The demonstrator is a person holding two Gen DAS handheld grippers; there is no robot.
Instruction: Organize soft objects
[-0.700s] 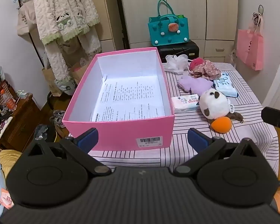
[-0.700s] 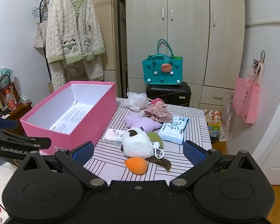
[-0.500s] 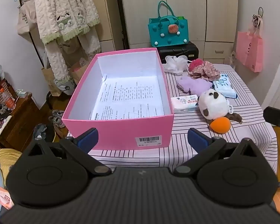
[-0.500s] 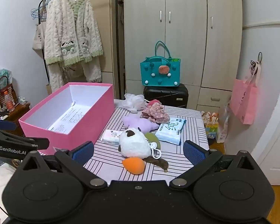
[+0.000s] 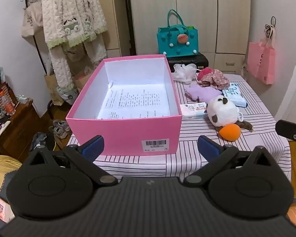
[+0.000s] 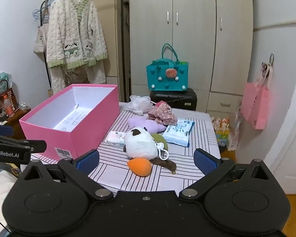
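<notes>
An open pink box [image 5: 124, 130] [image 6: 84, 122] with printed paper inside stands on the left of the striped table [image 5: 197, 158] [image 6: 116, 169]. Right of it lie a white plush toy [image 5: 223, 110] [image 6: 140, 144], an orange sponge [image 5: 229, 131] [image 6: 139, 166], a purple plush [image 5: 202, 92] [image 6: 142, 124], a floral cloth bundle [image 5: 213, 78] [image 6: 161, 113], a white mesh puff [image 5: 184, 72] [image 6: 139, 103] and two tissue packs [image 5: 193, 108] [image 6: 178, 131]. My left gripper [image 5: 151, 146] hangs open before the box's near wall. My right gripper [image 6: 146, 161] is open, short of the sponge, nothing between its fingers.
A teal felt bag [image 6: 166, 75] sits on a black suitcase [image 6: 173, 98] behind the table, in front of wardrobes. A pink bag [image 6: 256, 106] hangs on the right wall. Fluffy clothes [image 6: 75, 39] hang at left, above a cluttered wooden stand [image 5: 11, 122].
Both views have shifted slightly: the box and toys sit a little lower and nearer the grippers than before. Both grippers stay open and nothing on the table has moved.
</notes>
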